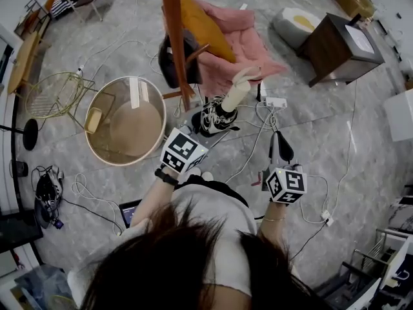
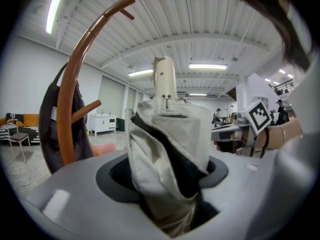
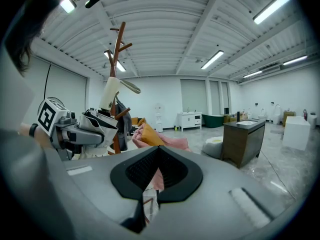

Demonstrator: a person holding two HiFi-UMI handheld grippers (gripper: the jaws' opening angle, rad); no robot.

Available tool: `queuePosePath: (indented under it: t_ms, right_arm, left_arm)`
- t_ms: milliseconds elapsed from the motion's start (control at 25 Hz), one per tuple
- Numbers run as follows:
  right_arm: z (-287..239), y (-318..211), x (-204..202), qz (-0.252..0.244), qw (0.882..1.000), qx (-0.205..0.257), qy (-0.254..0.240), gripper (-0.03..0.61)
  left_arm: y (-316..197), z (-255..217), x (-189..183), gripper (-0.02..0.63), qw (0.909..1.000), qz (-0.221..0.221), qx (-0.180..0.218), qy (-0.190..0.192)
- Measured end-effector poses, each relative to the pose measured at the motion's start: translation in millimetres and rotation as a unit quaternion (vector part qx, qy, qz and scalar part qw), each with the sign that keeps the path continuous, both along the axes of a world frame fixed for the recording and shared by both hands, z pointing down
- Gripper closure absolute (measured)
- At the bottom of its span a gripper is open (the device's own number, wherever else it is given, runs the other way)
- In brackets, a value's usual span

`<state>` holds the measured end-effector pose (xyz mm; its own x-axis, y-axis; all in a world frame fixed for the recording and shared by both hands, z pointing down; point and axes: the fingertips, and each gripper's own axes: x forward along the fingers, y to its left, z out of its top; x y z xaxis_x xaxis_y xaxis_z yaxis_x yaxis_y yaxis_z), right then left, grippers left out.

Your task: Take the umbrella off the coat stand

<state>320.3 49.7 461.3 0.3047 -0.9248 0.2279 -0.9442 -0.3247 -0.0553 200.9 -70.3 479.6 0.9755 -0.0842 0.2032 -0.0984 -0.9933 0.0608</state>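
Note:
My left gripper (image 1: pixel 208 125) is shut on a folded umbrella (image 1: pixel 215 117) of black and off-white fabric, its cream handle (image 1: pixel 237 88) pointing up and away. In the left gripper view the umbrella (image 2: pixel 169 149) fills the space between the jaws, and its handle (image 2: pixel 164 79) stands upright. The brown wooden coat stand (image 1: pixel 174 37) rises just left of it; its curved pole (image 2: pixel 70 99) stands apart from the umbrella. My right gripper (image 1: pixel 277 139) hangs to the right, shut with nothing in it (image 3: pixel 156 184). From there I see the umbrella (image 3: pixel 100 123) and the coat stand (image 3: pixel 117 59) at the left.
A dark bag (image 1: pixel 171 60) hangs on the stand. A round table (image 1: pixel 126 121) and a wire chair (image 1: pixel 55 95) sit to the left. A pink blanket (image 1: pixel 242 44), a yellow cushion (image 1: pixel 203 24) and a dark cabinet (image 1: pixel 339 44) lie beyond. Cables (image 1: pixel 255 144) cross the floor.

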Motion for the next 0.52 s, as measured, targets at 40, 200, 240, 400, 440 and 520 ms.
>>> queuePosePath:
  t_ms: [40,200,240,400,440,520]
  right_arm:
    - [0.3,0.2,-0.2,0.0,1.0,0.001,0.0,0.576]
    - [1.2,-0.6,-0.7,-0.003,1.0,0.002,0.0,0.577]
    - [0.9,-0.4,-0.8,-0.004,1.0,0.003,-0.001,0.576]
    - [-0.1,0.6,-2.8,-0.006,1.0,0.004,-0.002,0.576]
    - [0.0,0.7,-3.8,-0.005,1.0,0.005,-0.002,0.577]
    - [0.3,0.9,-5.9,-0.005,1.0,0.006,-0.003,0.575]
  left_arm:
    - [0.2,0.0,-0.5,0.276,1.0,-0.001,0.0,0.0]
    - [0.1,-0.9,-1.6,0.276,1.0,-0.002,0.001,0.001]
    - [0.6,-1.5,-1.6,0.276,1.0,-0.003,0.001,0.001]
    - [2.9,-4.1,-4.3,0.276,1.0,-0.005,0.002,0.003]
    - [3.1,-4.9,-5.6,0.276,1.0,-0.005,0.002,0.004]
    - [3.4,-6.4,-8.0,0.276,1.0,-0.005,0.002,0.006]
